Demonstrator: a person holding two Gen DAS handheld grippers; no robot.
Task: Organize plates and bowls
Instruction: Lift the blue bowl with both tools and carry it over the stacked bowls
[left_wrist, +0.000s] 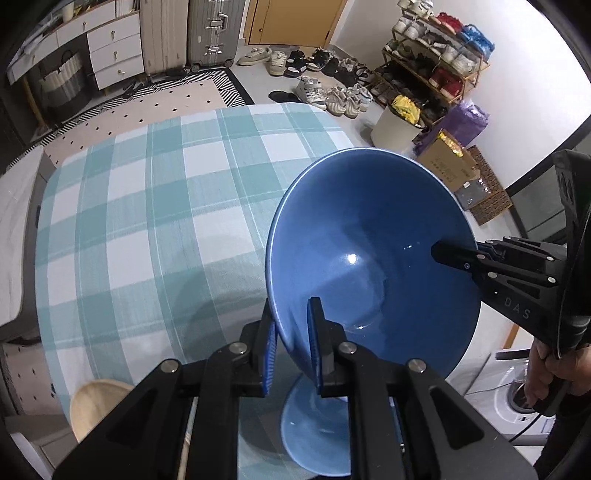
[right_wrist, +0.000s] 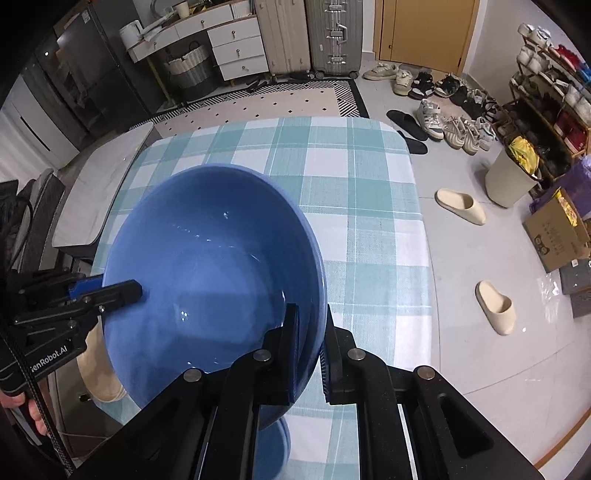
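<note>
Both grippers, left gripper (left_wrist: 291, 347) and right gripper (right_wrist: 310, 354), clench opposite rims of the blue bowl (left_wrist: 373, 251) above the checked table (left_wrist: 147, 206); uneven pulling could slip it down.

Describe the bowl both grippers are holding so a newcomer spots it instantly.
Start at the table with the teal-and-white checked cloth. Above its near edge hangs a big glossy blue bowl, tilted, its rim pinched by the left gripper and right gripper on opposite sides. A smaller blue dish lies below it on the cloth.
</note>
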